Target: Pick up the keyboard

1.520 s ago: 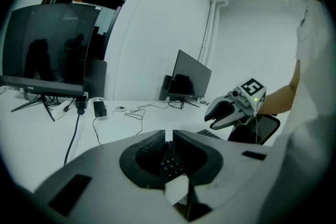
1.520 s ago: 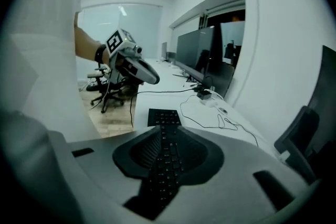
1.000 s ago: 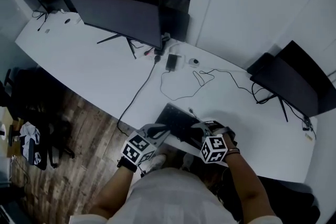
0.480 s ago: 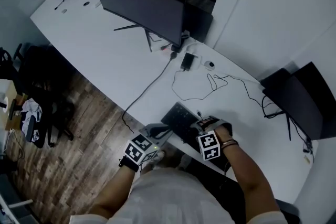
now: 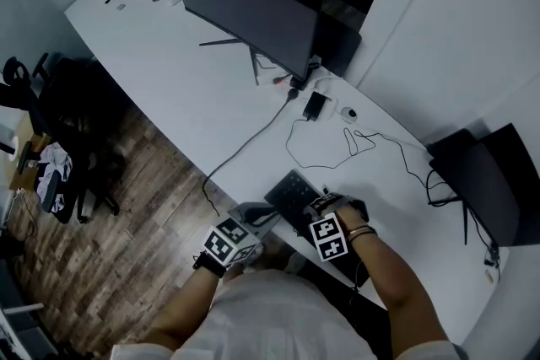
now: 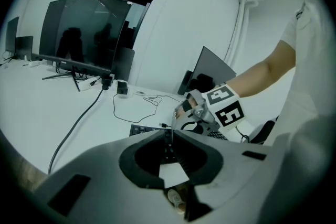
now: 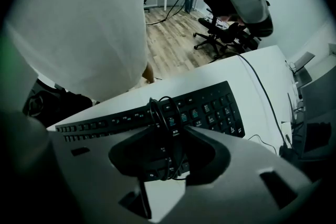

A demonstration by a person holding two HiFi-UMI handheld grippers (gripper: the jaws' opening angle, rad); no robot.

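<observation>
A black keyboard (image 5: 289,193) lies at the white desk's (image 5: 169,88) near edge. In the right gripper view the keyboard (image 7: 210,107) runs across under the jaws, with its coiled black cable (image 7: 160,107) looped on the keys. My right gripper (image 5: 316,203) points straight down over the keyboard. Its jaws (image 7: 167,127) are closing, still apart, with the cable loop and keys between them. My left gripper (image 5: 258,213) is shut and holds nothing, just off the keyboard's left end. In the left gripper view the keyboard (image 6: 143,129) and the right gripper (image 6: 195,113) lie ahead of it.
A wide dark monitor (image 5: 253,8) stands at the back, and a second one (image 5: 489,181) at the right. Thin cables (image 5: 337,143), a small black box (image 5: 315,105) and a mouse (image 5: 349,114) lie behind the keyboard. An office chair (image 5: 76,147) stands on the wooden floor at left.
My right gripper has sunk onto the keyboard and rolled, its marker cube now turned differently. The left gripper has barely moved. The head view has shifted, sliding the desk down and to the right.
</observation>
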